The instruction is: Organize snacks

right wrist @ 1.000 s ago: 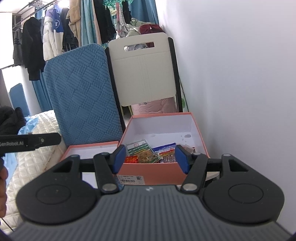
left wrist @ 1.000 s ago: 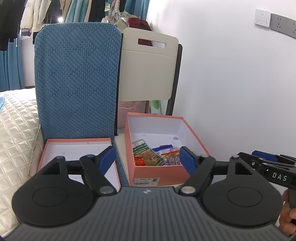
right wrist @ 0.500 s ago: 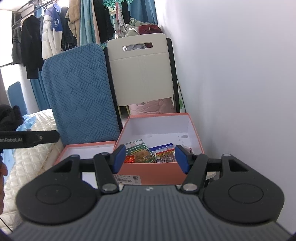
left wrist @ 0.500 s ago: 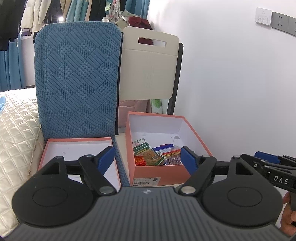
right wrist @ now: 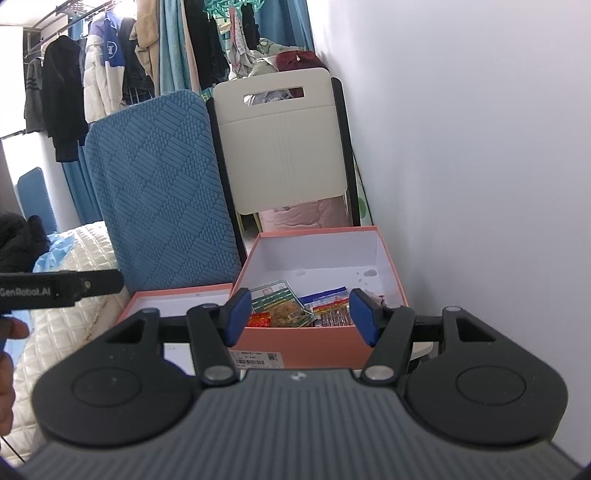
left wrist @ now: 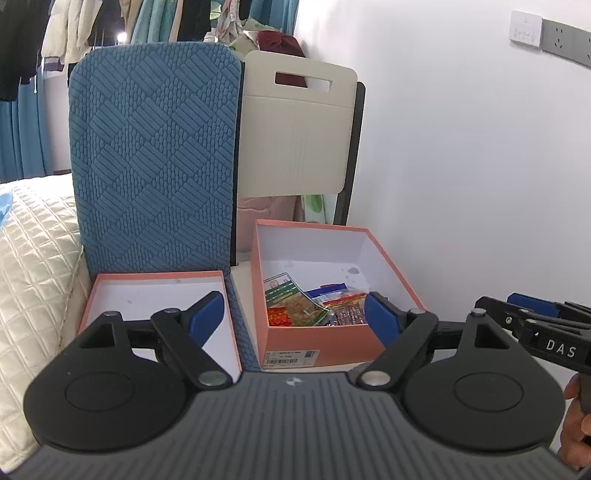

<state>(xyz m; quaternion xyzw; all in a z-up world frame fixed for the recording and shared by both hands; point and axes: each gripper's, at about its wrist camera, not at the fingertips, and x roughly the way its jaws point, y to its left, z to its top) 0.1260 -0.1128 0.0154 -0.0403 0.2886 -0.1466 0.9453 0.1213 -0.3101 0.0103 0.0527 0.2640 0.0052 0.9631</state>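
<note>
Cream quilted bedding (left wrist: 33, 266) lying at the far left, bunching against a blue padded panel (left wrist: 155, 155) standing upright behind the boxes. Hanging above and behind that panel, a row of coats and clothes (right wrist: 92, 81). Resting flat at the foot of the panel, a shallow salmon-pink box lid (left wrist: 155, 291), white inside, holding nothing visible. Hovering in front of it and pointing downward, the left gripper (left wrist: 293, 317), its blue pads (left wrist: 207, 317) spreading further apart, nothing between them, one pad sitting over the lid and the other over the near right corner of the deeper box. Standing just beside the lid on the right, a salmon-pink box (left wrist: 321, 343) with a barcode label on its front wall. Lying inside that box, bunched toward the front wall, the snack packets (left wrist: 295, 306): a green-and-orange one overlapping a red one, with blue and reddish ones further right. Leaning behind the box, a cream folding chair (left wrist: 295, 140) with a handle slot. Hanging above the box's front edge in its own view, the right gripper (right wrist: 297, 315), pads parted and gripping nothing, framing the packets. Closing off the right side, a white wall (left wrist: 461, 166) carrying switches and sockets (left wrist: 546, 33).
</note>
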